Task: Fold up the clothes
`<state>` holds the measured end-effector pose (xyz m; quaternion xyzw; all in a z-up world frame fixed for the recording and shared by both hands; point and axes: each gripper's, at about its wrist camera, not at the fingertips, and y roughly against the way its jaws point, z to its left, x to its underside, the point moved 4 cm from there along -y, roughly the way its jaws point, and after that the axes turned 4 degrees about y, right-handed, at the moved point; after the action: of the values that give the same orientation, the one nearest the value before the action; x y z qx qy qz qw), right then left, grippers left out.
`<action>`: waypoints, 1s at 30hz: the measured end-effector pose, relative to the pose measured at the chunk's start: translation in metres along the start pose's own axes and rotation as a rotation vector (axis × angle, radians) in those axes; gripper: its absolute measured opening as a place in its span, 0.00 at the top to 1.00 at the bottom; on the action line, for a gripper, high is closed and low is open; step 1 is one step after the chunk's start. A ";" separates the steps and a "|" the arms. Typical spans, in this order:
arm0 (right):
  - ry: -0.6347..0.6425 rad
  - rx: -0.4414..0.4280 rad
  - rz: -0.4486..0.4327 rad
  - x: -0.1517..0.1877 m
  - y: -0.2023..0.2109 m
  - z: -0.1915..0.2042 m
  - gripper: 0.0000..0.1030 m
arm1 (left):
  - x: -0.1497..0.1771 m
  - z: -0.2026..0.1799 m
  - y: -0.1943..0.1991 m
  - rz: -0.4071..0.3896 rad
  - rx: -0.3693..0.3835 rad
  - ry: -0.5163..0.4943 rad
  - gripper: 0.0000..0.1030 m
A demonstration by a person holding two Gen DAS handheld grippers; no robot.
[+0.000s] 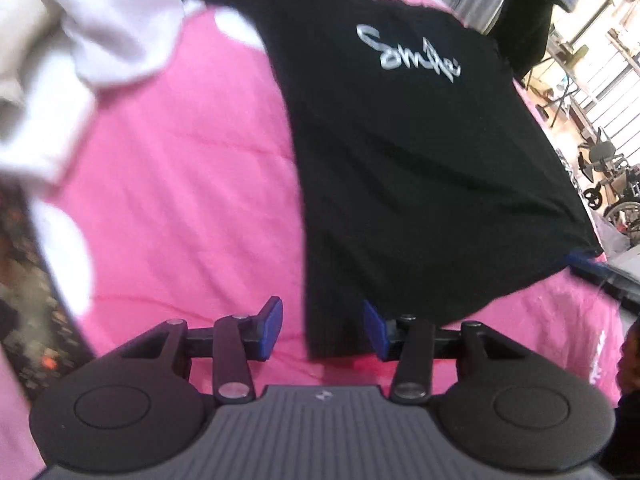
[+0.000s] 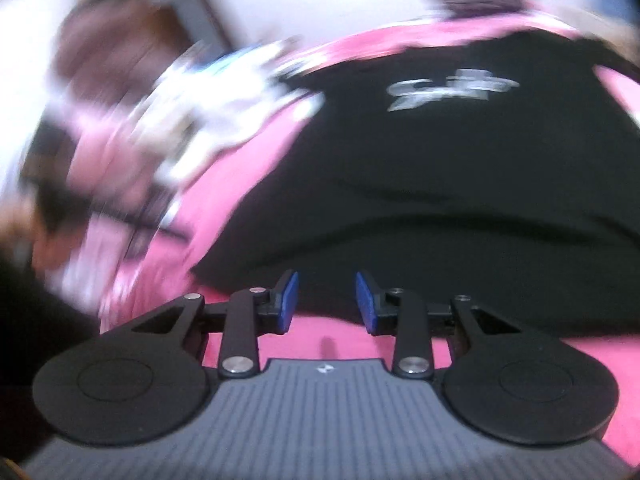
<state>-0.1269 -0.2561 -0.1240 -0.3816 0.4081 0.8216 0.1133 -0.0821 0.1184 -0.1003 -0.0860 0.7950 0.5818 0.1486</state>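
Observation:
A black T-shirt (image 1: 420, 168) with silver lettering lies spread flat on a pink bed cover (image 1: 180, 200). My left gripper (image 1: 323, 330) is open and empty, with the shirt's near left hem corner between its blue pads. In the right wrist view, which is motion-blurred, the same black T-shirt (image 2: 440, 184) fills the middle. My right gripper (image 2: 327, 300) is open and empty at the shirt's near hem edge. In the left wrist view a blue pad of the right gripper shows at the shirt's far right corner.
A heap of white and beige clothing (image 1: 72, 60) lies at the upper left of the bed. The bed's left edge drops to a dark patterned floor (image 1: 24, 300). Wheelchairs and furniture (image 1: 608, 176) stand beyond the right edge. The pink cover (image 2: 328, 344) lies under the right gripper.

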 end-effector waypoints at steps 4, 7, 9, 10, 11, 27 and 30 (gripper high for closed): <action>-0.193 0.267 -0.108 0.003 0.054 -0.068 0.70 | 0.005 -0.010 -0.023 0.043 -0.017 -0.026 0.59; -0.348 0.460 -0.170 0.010 0.091 -0.120 0.70 | 0.007 -0.016 -0.031 0.046 -0.043 -0.046 0.61; -0.426 0.489 -0.176 0.016 0.100 -0.145 0.70 | 0.008 -0.020 -0.033 0.042 -0.062 -0.066 0.62; -0.448 0.491 -0.177 0.017 0.102 -0.154 0.70 | 0.008 -0.022 -0.034 0.041 -0.070 -0.075 0.63; -0.457 0.485 -0.177 0.016 0.101 -0.162 0.69 | 0.009 -0.024 -0.034 0.040 -0.077 -0.084 0.63; -0.566 0.441 -0.046 0.009 0.090 -0.183 0.99 | 0.012 -0.019 0.003 -0.040 -0.059 -0.010 0.95; -0.580 0.440 -0.055 0.004 0.102 -0.179 0.99 | 0.003 -0.013 0.006 -0.020 -0.021 0.044 0.95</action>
<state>-0.0848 -0.4576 -0.1342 -0.1102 0.5154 0.7849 0.3258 -0.0886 0.1080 -0.0918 -0.1082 0.7910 0.5867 0.1361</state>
